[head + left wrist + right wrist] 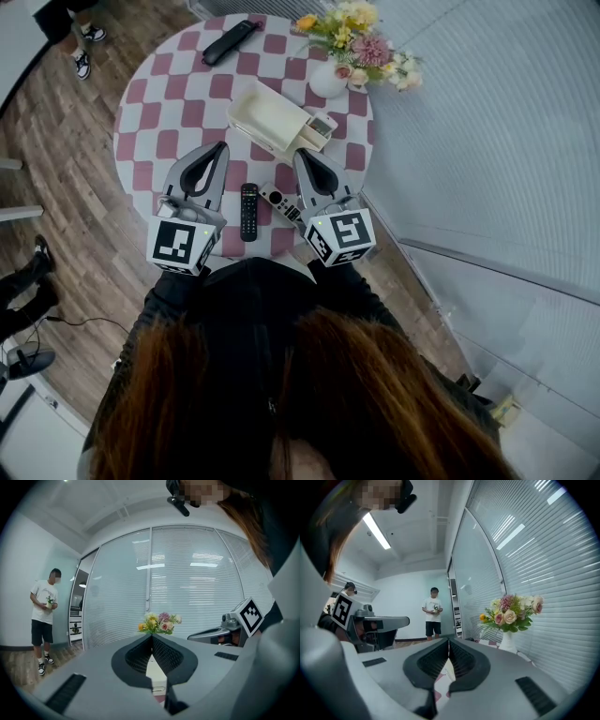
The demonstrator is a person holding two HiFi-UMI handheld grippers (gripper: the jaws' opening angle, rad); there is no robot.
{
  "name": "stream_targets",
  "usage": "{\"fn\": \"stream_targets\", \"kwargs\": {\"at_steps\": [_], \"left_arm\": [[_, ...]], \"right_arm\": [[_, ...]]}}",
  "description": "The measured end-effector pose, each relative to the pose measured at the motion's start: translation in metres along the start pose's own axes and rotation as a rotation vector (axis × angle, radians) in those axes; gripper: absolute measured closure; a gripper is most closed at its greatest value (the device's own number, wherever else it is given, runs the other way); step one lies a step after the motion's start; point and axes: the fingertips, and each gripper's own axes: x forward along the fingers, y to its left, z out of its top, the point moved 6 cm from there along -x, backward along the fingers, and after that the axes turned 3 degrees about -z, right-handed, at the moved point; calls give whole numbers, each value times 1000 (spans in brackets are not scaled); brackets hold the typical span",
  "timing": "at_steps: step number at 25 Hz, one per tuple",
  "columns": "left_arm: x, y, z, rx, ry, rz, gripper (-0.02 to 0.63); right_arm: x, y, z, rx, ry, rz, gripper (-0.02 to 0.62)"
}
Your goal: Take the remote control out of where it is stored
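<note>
Both sets of jaws are together w/ nothing btwn them: left hand-held gripper (221,147) & right hand-held gripper (302,156) hover over the desk (178,103) near its front edge. Btwn them a slim black remote control (248,211) lies flat, buttons up, w/ a grey remote (279,202) just beside it. Both are outside the cream storage box (267,117) further back. We judge the take-out mostly done. A small pale item (322,125) sits at the box's right end; can't tell what. If it's a remote, next we open the jaws & reach fwd.

The checked tablecloth (178,103) looks matt cloth, the floor (84,187) wood-grained, the cream box (267,117) smooth plastic.
</note>
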Motion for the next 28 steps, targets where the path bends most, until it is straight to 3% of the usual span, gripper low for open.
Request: {"fn": "stream_targets", "kwargs": {"at_steps": [11,23,28], "left_arm": [[1,-3,0,3,3,-12,597],[2,-4,-1,-1,3,-25,597],[3,-4,-1,-1,6,-29,597]], "right_arm": [[22,-47,-44,45,123,-256,578],[40,-89,-61,57,136,-386,575],[50,-100,-65,50,182,-462,485]]}}
